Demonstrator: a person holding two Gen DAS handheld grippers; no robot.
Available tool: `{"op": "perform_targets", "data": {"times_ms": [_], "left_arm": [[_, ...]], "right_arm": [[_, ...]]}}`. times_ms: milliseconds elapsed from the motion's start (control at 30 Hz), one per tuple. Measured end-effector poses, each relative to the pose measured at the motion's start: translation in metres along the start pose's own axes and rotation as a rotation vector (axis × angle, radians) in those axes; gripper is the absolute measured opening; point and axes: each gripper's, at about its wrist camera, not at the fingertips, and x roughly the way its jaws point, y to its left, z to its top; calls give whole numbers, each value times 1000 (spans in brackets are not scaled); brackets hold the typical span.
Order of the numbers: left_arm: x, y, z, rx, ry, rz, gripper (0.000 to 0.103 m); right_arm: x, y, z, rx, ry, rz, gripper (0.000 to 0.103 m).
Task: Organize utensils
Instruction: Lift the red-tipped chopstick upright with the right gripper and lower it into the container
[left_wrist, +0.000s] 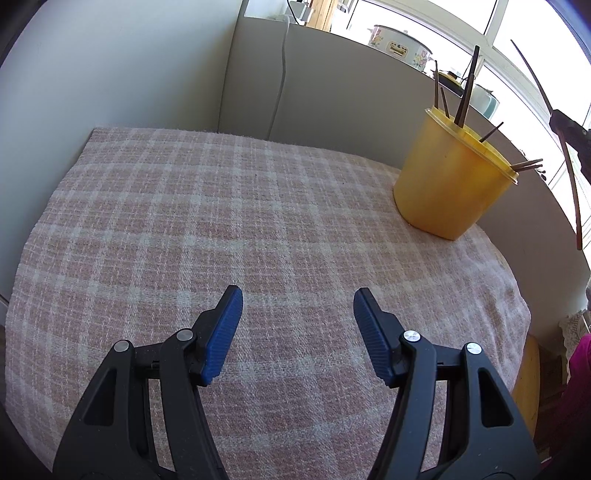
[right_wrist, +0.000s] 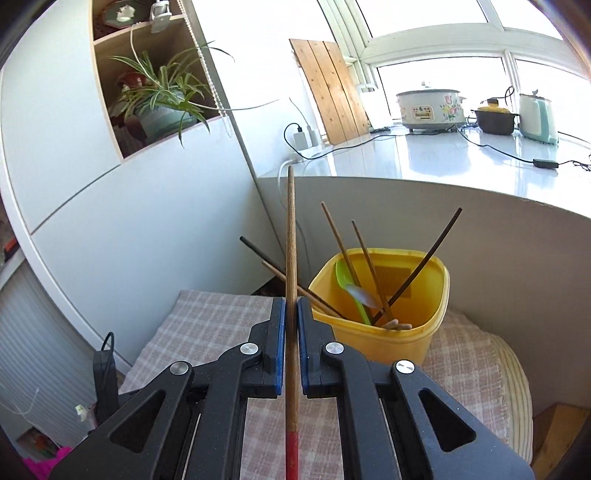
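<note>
We've got the right gripper (right_wrist: 291, 310) clamped on a chopstick (right_wrist: 291, 236), left gripper (left_wrist: 297, 295) wide open holding nothing, so next we tip it into the yellow tub (right_wrist: 384, 325) at the desk's far right corner.

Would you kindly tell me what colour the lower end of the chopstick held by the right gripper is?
Red, below a brown wooden shaft; the chopstick shows best in the right wrist view.

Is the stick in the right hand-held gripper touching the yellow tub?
Apart. The left wrist view shows the chopstick, held by the right hand-held gripper, hanging beside the yellow tub with open space between them.
</note>
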Motion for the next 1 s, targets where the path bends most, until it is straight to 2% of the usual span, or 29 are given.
{"op": "perform_targets", "data": {"times_ms": [300,400,700,1000], "left_arm": [[9,-7,6,13,7,2,64],[14,-9,6,12,13,4,64],[27,-18,12,16,33,13,64],[38,-22,22,17,44,14,64]], "right_arm": [[-3,-22,46,3,-145,-47,5],[4,-34,56,32,-155,-47,5],[36,-62,71,28,-183,-125,5],[59,-83,70,47,-168,-129,5]]}}
